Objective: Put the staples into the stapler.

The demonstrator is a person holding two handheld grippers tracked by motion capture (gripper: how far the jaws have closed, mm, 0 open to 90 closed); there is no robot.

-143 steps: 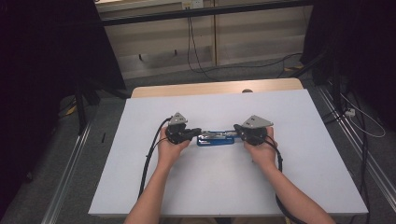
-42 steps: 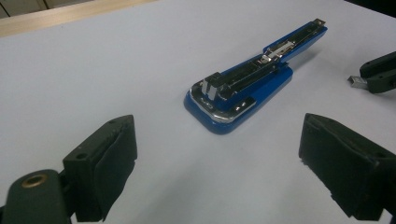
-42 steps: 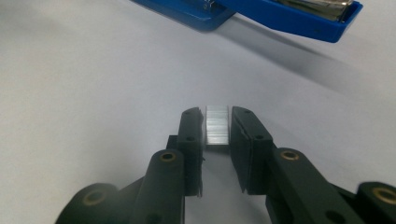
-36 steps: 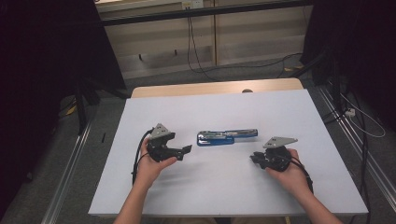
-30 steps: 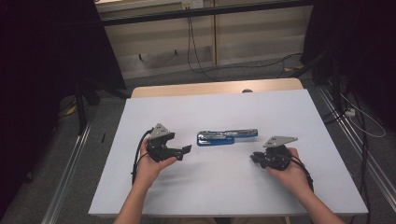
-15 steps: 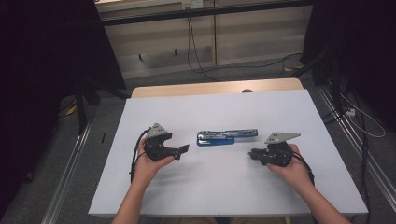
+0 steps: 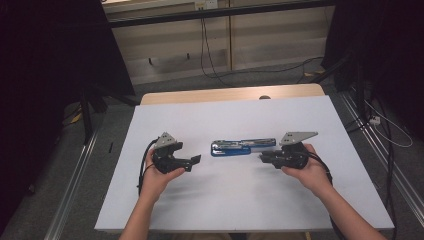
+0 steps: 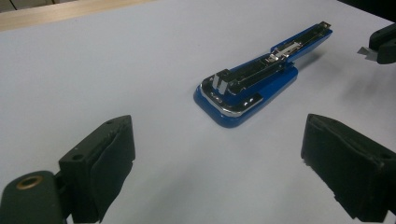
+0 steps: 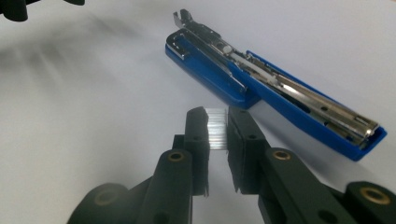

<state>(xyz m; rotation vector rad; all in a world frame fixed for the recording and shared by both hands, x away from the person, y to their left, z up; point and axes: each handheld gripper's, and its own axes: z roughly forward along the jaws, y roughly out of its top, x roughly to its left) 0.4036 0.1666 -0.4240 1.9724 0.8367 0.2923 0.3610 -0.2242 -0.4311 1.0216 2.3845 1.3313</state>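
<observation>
The right gripper (image 9: 217, 128) pinches a strip of staples (image 9: 216, 127), seen clearly in its own view, beside the open blue stapler (image 9: 275, 91)

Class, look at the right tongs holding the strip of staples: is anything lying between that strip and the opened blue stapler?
Nothing visible does. The right tongs grip the staple strip, and bare white table lies between it and the opened stapler. The left tongs wait open, off to the other side.

The right gripper (image 7: 264, 158) has edged toward the stapler (image 7: 243, 147).
</observation>
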